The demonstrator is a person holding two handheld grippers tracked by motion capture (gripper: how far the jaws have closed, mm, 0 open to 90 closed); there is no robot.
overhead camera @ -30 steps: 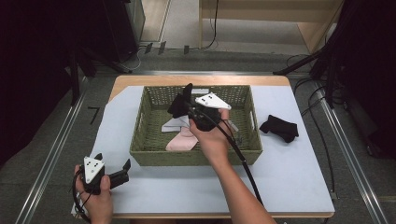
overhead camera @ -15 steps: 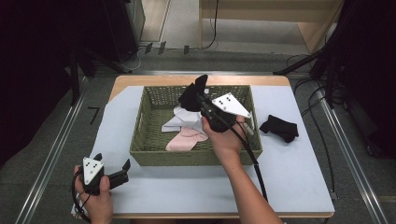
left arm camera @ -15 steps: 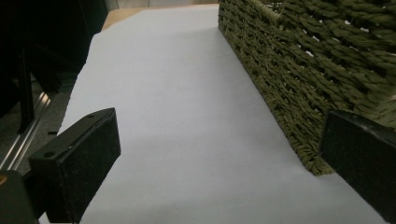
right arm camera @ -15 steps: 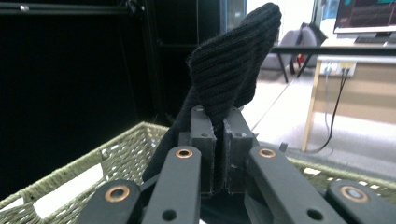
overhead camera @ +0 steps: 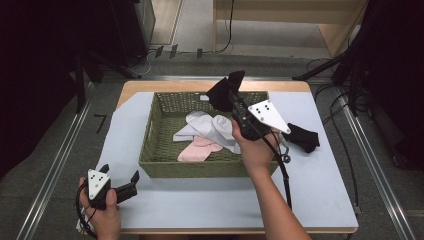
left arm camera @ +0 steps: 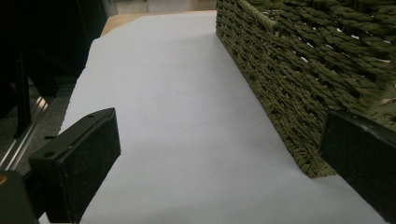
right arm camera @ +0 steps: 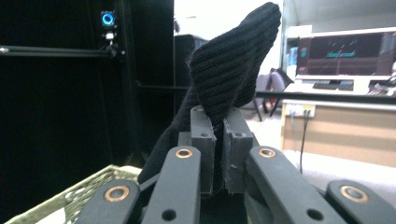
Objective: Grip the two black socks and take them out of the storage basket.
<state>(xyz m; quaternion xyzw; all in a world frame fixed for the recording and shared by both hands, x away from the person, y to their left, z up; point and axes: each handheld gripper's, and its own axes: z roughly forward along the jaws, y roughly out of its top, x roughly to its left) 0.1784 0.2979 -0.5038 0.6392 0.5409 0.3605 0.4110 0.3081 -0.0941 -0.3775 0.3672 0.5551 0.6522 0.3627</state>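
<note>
Right gripper [overhead camera: 231, 96]: held up over the basket's far right part, tilted toward the far side; its jaws are pressed together on a black sock, as the right gripper view shows [right arm camera: 218, 140].
Black sock [overhead camera: 223, 92]: pinched in the right gripper, lifted clear above the basket; in the right gripper view [right arm camera: 229, 70] it stands up out of the closed jaws, its ribbed knit folded over at the top.
Right hand [overhead camera: 256, 147]: wraps the gripper's handle above the basket's near right corner, forearm coming in from the table's near edge.
Left gripper [overhead camera: 120, 186]: low at the table's near left corner, just beside the basket's near left corner; jaws spread wide with nothing between them. In the left gripper view [left arm camera: 219, 154] one jaw sits at the lower left, the other at the right against the basket's wall.
Left hand [overhead camera: 102, 212]: grips the left gripper at the near edge.
Basket [overhead camera: 165, 162]: green woven, in the middle of the table toward the far edge.
In the basket: white socks [overhead camera: 210, 127] in a loose heap at the middle, a pink sock [overhead camera: 197, 149] touching them on the near side.
Second black sock [overhead camera: 302, 137]: lies on the sheet just right of the basket, apart from it.
Sheet [overhead camera: 200, 205]: pale, covers most of the table [overhead camera: 140, 86], whose wood shows along the far edge.
</note>
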